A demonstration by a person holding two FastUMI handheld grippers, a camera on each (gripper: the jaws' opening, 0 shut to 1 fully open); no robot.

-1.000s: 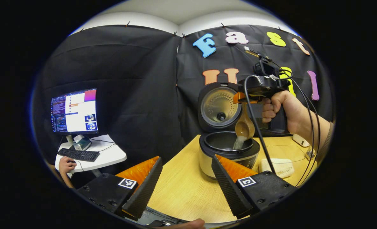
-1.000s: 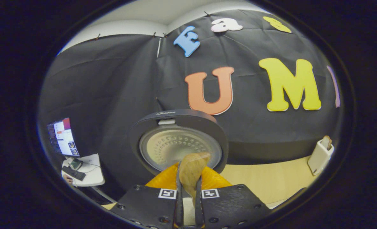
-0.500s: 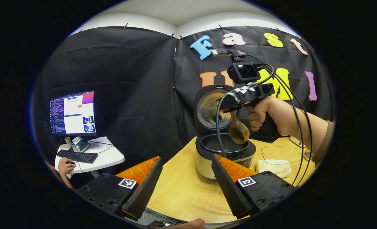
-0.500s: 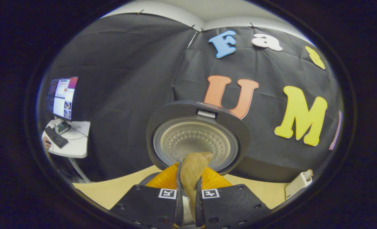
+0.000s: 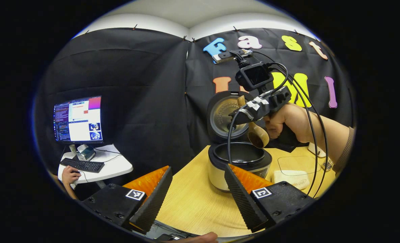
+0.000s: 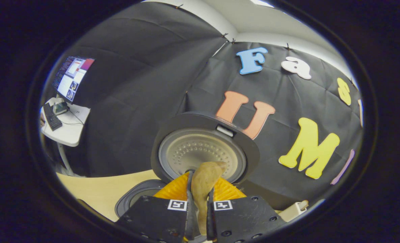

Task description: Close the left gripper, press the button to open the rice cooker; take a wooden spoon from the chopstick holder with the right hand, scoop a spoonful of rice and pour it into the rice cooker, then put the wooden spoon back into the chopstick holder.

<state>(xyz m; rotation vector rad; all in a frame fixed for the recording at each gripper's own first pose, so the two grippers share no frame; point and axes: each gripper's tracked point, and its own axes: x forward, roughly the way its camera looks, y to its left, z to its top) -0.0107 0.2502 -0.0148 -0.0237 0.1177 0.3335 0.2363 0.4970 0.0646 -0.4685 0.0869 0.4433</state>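
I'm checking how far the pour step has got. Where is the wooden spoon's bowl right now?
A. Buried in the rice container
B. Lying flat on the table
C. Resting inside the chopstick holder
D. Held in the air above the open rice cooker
D: the right tool grips the wooden spoon, its bowl hanging over the open rice cooker.

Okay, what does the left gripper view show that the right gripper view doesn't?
Left gripper view alone: the left gripper open over the wooden table, the hand holding the right gripper, the spoon's bowl above the pot, and a white packet on the table.

Right gripper view alone: the right gripper seen from behind, shut on the wooden spoon.

Both: the rice cooker's raised lid, the monitor and the keyboard on the side desk.
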